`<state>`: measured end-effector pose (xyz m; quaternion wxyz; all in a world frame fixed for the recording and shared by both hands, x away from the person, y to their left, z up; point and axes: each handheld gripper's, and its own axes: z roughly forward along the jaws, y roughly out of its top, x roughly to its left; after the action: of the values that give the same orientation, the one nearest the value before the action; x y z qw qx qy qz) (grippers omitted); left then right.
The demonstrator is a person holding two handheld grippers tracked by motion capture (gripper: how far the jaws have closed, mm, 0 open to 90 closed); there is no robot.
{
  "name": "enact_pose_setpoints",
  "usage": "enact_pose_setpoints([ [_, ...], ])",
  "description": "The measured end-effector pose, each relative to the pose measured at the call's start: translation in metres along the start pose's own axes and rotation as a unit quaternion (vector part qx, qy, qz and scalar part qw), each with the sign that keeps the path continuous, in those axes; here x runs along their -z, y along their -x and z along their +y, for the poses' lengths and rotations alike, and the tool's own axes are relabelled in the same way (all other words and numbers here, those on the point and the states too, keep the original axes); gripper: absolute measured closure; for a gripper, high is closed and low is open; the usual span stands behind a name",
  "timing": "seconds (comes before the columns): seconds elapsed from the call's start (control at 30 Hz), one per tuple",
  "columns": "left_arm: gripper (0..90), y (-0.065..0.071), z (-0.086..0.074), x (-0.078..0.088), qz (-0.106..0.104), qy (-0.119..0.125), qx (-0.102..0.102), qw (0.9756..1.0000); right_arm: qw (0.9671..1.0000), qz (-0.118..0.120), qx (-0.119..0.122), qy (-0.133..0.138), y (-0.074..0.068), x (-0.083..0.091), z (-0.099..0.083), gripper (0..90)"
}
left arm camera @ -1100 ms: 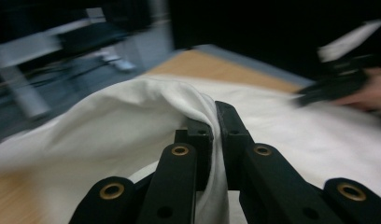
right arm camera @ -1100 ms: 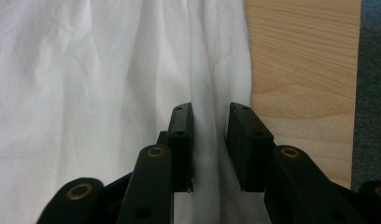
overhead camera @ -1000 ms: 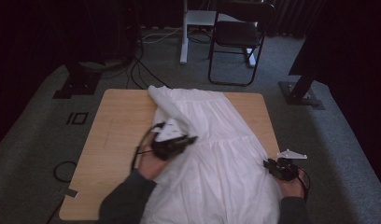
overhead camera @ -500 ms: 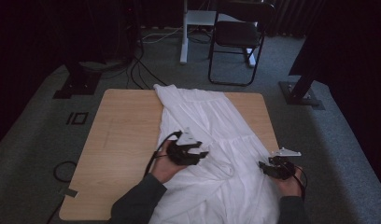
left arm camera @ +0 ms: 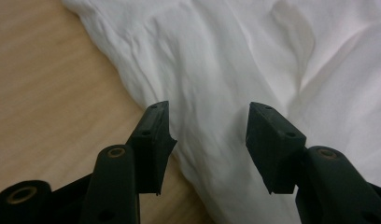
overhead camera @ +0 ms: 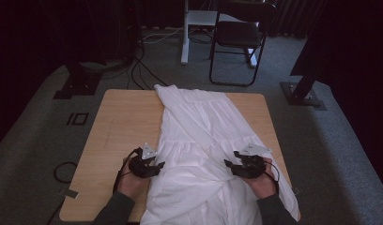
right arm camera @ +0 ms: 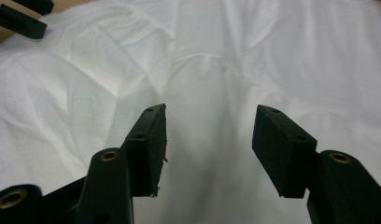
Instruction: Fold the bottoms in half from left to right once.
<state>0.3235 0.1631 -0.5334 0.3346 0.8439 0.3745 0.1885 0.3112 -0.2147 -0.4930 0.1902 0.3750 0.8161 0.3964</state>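
White garment (overhead camera: 203, 140), one, lies spread on the one table (overhead camera: 119, 122). High view: left gripper (overhead camera: 157, 165) at its left edge, right gripper (overhead camera: 228, 165) over its right side. Both gripper views: jaws just opened, apart, nothing held, cloth beneath.

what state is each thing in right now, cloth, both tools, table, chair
white garment: spread flat along the table, wrinkled, near end hanging over the front edge
left tool: jaws apart after just opening, nothing between them, at the garment's left edge
right tool: jaws apart after just opening, empty, over the garment
table: left part bare wood
folding chair: unfolded, upright, nobody sitting on it
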Motion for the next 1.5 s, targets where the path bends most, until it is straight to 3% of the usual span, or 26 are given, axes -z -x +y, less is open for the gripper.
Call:
enact_pose_setpoints([
  [0.1, 47.7, 0.006, -0.006, -0.006, -0.006, -0.003, -0.003, 1.0000, 0.9995, 0.004, 0.009, -0.029, -0.009, -0.017, -0.002, 40.6],
  [0.13, 46.9, 0.008, -0.008, -0.008, -0.005, -0.007, -0.006, 0.9999, 0.9979, -0.011, 0.028, -0.058, -0.013, -0.025, -0.007, 39.7],
  [0.23, 46.7, 0.008, -0.011, -0.013, -0.009, -0.010, 0.001, 0.9999, 0.9957, -0.020, 0.035, -0.084, -0.014, -0.031, -0.013, 42.1],
  [0.3, 46.7, 0.007, -0.011, -0.013, -0.012, -0.007, 0.006, 0.9999, 0.9951, -0.018, 0.027, -0.093, -0.010, -0.031, -0.018, 63.8],
  [0.37, 46.7, 0.008, -0.010, -0.013, -0.014, -0.006, 0.008, 0.9999, 0.9961, 0.005, 0.012, -0.087, -0.004, -0.027, -0.020, 84.1],
  [0.43, 47.7, 0.009, -0.009, -0.013, -0.019, -0.009, 0.004, 0.9998, 0.9973, 0.009, 0.011, -0.072, -0.002, -0.021, -0.018, 87.0],
  [0.47, 54.0, 0.009, -0.008, -0.014, -0.032, -0.012, 0.001, 0.9994, 0.9979, 0.009, 0.011, -0.063, -0.002, -0.017, -0.015, 87.0],
  [0.53, 87.2, 0.012, -0.004, -0.014, -0.043, -0.013, -0.008, 0.9990, 0.9995, 0.012, 0.008, -0.027, -0.003, -0.003, -0.004, 87.1],
  [0.57, 87.2, 0.014, -0.002, -0.013, -0.048, -0.010, -0.012, 0.9987, 0.9995, 0.012, 0.008, -0.027, -0.003, -0.003, -0.004, 87.1],
  [0.6, 88.4, 0.016, 0.001, -0.011, -0.049, -0.004, -0.016, 0.9987, 0.9999, 0.006, 0.008, -0.006, -0.002, 0.008, 0.005, 87.1],
  [0.8, 88.5, 0.023, 0.025, 0.029, -0.038, 0.079, -0.017, 0.9960, 0.9980, -0.019, 0.017, 0.058, 0.007, 0.048, 0.029, 87.4],
  [0.87, 85.6, 0.025, 0.032, 0.038, -0.042, 0.089, -0.016, 0.9950, 0.9920, -0.049, 0.004, 0.116, 0.017, 0.076, 0.036, 87.4],
  [0.9, 78.3, 0.027, 0.034, 0.040, -0.040, 0.092, -0.015, 0.9949, 0.9875, -0.064, -0.013, 0.143, 0.024, 0.090, 0.037, 87.4],
  [0.93, 65.4, 0.029, 0.036, 0.039, -0.032, 0.092, -0.016, 0.9951, 0.9840, -0.104, -0.030, 0.141, 0.042, 0.104, 0.034, 87.2],
  [0.97, 65.4, 0.030, 0.037, 0.037, -0.028, 0.087, -0.019, 0.9956, 0.9840, -0.104, -0.030, 0.141, 0.042, 0.104, 0.034, 87.2],
  [1.0, 61.4, 0.031, 0.038, 0.034, -0.028, 0.082, -0.018, 0.9961, 0.9841, -0.144, -0.047, 0.093, 0.066, 0.097, 0.020, 87.1],
  [1.03, 61.4, 0.033, 0.037, 0.029, -0.031, 0.078, -0.015, 0.9964, 0.9841, -0.144, -0.047, 0.093, 0.066, 0.097, 0.020, 87.1],
  [1.07, 59.3, 0.035, 0.037, 0.025, -0.036, 0.074, -0.012, 0.9965, 0.9846, -0.143, -0.069, 0.072, 0.079, 0.090, 0.009, 87.0],
  [1.1, 57.7, 0.037, 0.037, 0.020, -0.042, 0.072, -0.012, 0.9965, 0.9848, -0.147, -0.081, 0.045, 0.090, 0.080, -0.005, 86.7],
  [1.13, 55.0, 0.041, 0.037, 0.016, -0.045, 0.068, -0.015, 0.9966, 0.9841, -0.148, -0.099, 0.000, 0.106, 0.057, -0.033, 86.0],
  [1.17, 55.0, 0.045, 0.037, 0.012, -0.047, 0.066, -0.016, 0.9966, 0.9841, -0.148, -0.099, 0.000, 0.106, 0.057, -0.033, 86.0],
  [1.27, 52.1, 0.059, 0.042, -0.001, -0.067, 0.052, -0.032, 0.9959, 0.9796, -0.133, -0.144, -0.043, 0.123, 0.024, -0.076, 83.1],
  [1.33, 51.6, 0.070, 0.044, -0.014, -0.071, 0.027, -0.058, 0.9954, 0.9780, -0.127, -0.157, -0.051, 0.127, 0.016, -0.085, 81.7],
  [1.4, 52.5, 0.079, 0.042, -0.033, -0.054, -0.006, -0.078, 0.9955, 0.9775, -0.125, -0.161, -0.055, 0.128, 0.013, -0.088, 81.1],
  [1.47, 61.0, 0.083, 0.038, -0.050, -0.045, -0.039, -0.092, 0.9940, 0.9771, -0.121, -0.165, -0.058, 0.128, 0.010, -0.089, 80.9],
  [1.5, 65.8, 0.082, 0.037, -0.051, -0.052, -0.025, -0.088, 0.9945, 0.9772, -0.122, -0.163, -0.060, 0.127, 0.010, -0.089, 80.8],
])
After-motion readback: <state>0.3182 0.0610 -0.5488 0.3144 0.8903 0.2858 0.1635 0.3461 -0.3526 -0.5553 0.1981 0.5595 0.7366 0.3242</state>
